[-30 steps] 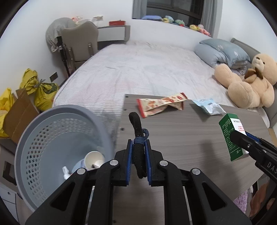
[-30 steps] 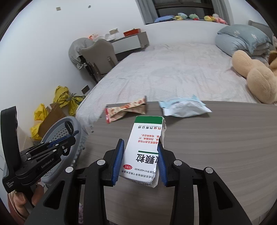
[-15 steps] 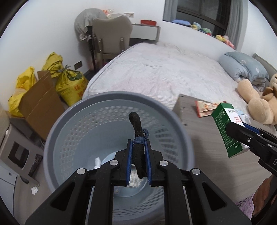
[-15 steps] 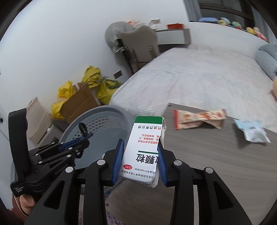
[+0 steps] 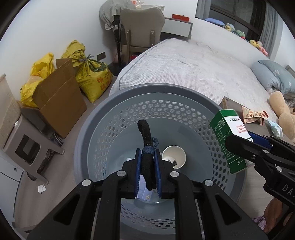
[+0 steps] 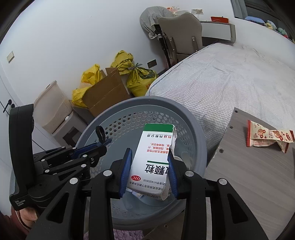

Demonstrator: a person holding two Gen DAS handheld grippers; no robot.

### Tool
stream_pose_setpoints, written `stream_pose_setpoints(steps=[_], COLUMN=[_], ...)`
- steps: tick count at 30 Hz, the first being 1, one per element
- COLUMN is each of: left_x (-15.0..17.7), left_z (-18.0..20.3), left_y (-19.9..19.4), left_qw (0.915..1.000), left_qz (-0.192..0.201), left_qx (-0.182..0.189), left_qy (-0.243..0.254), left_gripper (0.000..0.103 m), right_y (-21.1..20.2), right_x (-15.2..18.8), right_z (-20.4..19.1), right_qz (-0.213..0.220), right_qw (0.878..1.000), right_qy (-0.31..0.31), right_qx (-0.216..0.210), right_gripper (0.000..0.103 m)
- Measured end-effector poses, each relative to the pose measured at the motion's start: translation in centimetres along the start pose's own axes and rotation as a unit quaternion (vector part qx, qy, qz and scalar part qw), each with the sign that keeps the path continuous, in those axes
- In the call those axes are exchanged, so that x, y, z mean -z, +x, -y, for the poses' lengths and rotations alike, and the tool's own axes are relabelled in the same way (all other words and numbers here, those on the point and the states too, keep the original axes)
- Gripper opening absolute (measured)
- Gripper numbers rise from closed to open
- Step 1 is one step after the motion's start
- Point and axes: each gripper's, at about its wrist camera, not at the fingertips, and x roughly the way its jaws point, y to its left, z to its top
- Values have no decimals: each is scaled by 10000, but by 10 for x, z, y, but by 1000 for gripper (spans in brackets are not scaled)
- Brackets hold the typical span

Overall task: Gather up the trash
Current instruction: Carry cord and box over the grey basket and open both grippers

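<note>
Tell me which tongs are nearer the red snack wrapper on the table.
Right. The right tongs, holding the medicine box, are on the side toward the snack wrapper; the left tongs are farther away, over the basket.

Bed [image 5: 199, 73] with checked grey sheet lying across room. Grey chair [image 5: 142, 27] standing at its far corner, grey cloth [image 5: 108, 13] hanging just beside it. White desk [image 5: 178, 25] sitting behind chair. Yellow sacks [image 5: 92, 77] leaning against wall, cardboard box [image 5: 59, 96] standing open in front of them. Beige drawer unit [image 6: 53, 109] sitting near box. Blue-grey pillow [image 5: 274, 77] resting on bed, teddy bear [image 5: 284, 114] lying below it. Plush toys [image 5: 256, 43] lining windowsill.
</note>
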Motion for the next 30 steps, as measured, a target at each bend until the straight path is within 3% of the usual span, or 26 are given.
stream_pose_setpoints(steps=[8, 11, 16, 30], left_x=[0, 1, 2, 4], left_z=[-4, -5, -4, -10], left_y=[1, -1, -7, -18], left_qw=[10000, 9999, 9998, 9991], left_qz=[-33, 0, 107, 212], left_qx=[-50, -73, -168, -303], left_qy=[-67, -86, -89, -192], left_gripper=[18, 28, 56, 70], right_y=[0, -4, -9, -18], right_x=[-1, -1, 0, 4], right_z=[3, 2, 2, 1], right_qz=[18, 80, 155, 225], right_qw=[10000, 10000, 9998, 9996], right_qy=[8, -33, -32, -22], right_qx=[-15, 39, 95, 179], right_gripper=[37, 48, 49, 49])
